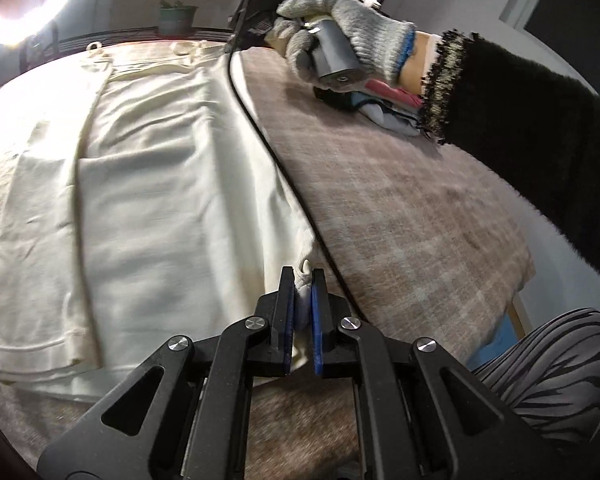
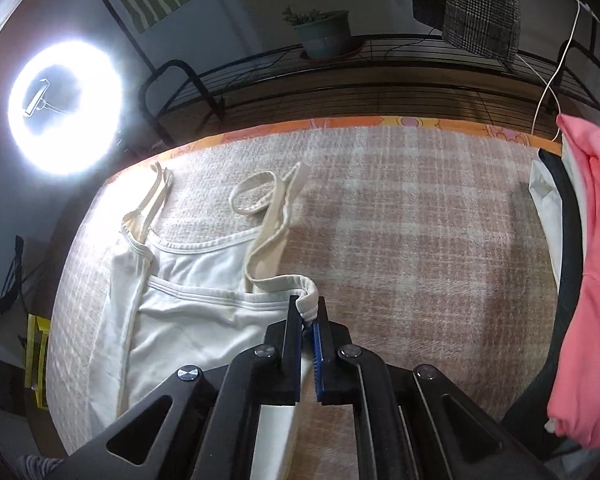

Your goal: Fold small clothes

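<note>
The left gripper [image 1: 302, 276] was clamped on a bunched corner at the bottom edge of the cream camisole [image 1: 148, 184], a small knob of fabric poking up between its blue-padded fingers [image 1: 318, 320]. The right gripper [image 2: 305, 306] was likewise closed tight on cloth, pinching the ribbed edge where one shoulder strap [image 2: 266, 244] meets the top hem. From those two pinched points the camisole spread away to the left in both wrist views, lying flat on the plaid blanket [image 2: 420, 240] with one long side already turned over itself, so a lengthwise crease ran down the body. Its far strap [image 2: 154, 192] lay straight near the blanket's upper edge, while the nearer one curled into a loop. In the left wrist view a black cable [image 1: 260, 128] ran along the garment's right edge, touching or just beside it. Further out, the person's gloved hand [image 1: 340, 36] gripped the right tool's grey handle, with a dark fuzzy sleeve [image 1: 520, 132] behind it and a small stack of folded clothes [image 1: 384, 104] under the wrist. A pink garment [image 2: 592, 280] hung at the right margin of the right wrist view. Beyond the blanket stood a wire rack [image 2: 380, 76] holding a potted plant [image 2: 324, 34], and a ring light [image 2: 66, 108] glared at the left.
</note>
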Demonstrator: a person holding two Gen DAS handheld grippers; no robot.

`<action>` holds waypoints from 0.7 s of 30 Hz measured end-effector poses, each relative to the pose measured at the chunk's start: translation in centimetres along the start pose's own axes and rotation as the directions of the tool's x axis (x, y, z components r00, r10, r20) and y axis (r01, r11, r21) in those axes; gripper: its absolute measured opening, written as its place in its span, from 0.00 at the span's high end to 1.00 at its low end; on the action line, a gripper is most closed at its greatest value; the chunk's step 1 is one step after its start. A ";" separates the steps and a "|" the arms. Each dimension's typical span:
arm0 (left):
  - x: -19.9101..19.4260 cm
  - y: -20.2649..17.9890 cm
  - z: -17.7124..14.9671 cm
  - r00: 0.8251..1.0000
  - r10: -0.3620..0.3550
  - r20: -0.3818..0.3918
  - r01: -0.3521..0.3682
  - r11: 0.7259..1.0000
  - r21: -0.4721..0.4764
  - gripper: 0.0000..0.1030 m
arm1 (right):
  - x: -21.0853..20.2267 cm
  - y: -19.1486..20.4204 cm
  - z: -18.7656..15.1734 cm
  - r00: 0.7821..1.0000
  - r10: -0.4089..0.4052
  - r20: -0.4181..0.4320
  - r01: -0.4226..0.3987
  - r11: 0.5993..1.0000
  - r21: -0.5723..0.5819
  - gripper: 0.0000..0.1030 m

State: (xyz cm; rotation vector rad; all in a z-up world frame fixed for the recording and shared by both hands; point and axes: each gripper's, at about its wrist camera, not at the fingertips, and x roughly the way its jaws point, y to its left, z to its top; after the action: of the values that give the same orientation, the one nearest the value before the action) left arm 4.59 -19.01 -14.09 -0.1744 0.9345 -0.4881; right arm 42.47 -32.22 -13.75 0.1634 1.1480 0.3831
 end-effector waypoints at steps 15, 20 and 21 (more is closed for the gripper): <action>-4.0 7.2 -1.7 0.998 0.052 0.032 -0.046 0.988 -0.146 0.95 | 2.4 11.2 1.9 0.998 -0.053 -0.025 0.051 0.996 -0.078 0.98; -3.7 8.5 -2.0 0.998 0.060 0.022 -0.056 0.983 -0.177 0.95 | 5.8 14.1 2.2 0.993 -0.100 -0.060 0.091 0.986 -0.139 0.98; -3.5 8.6 -2.0 0.998 0.061 0.017 -0.057 0.982 -0.177 0.95 | 6.4 14.3 2.1 0.992 -0.110 -0.065 0.100 0.984 -0.145 0.98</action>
State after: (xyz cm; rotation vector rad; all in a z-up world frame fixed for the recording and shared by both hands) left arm 4.02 -9.68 -15.76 -0.3114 0.9582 -0.3470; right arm 43.63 -16.43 -13.79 -0.0360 1.1913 0.3783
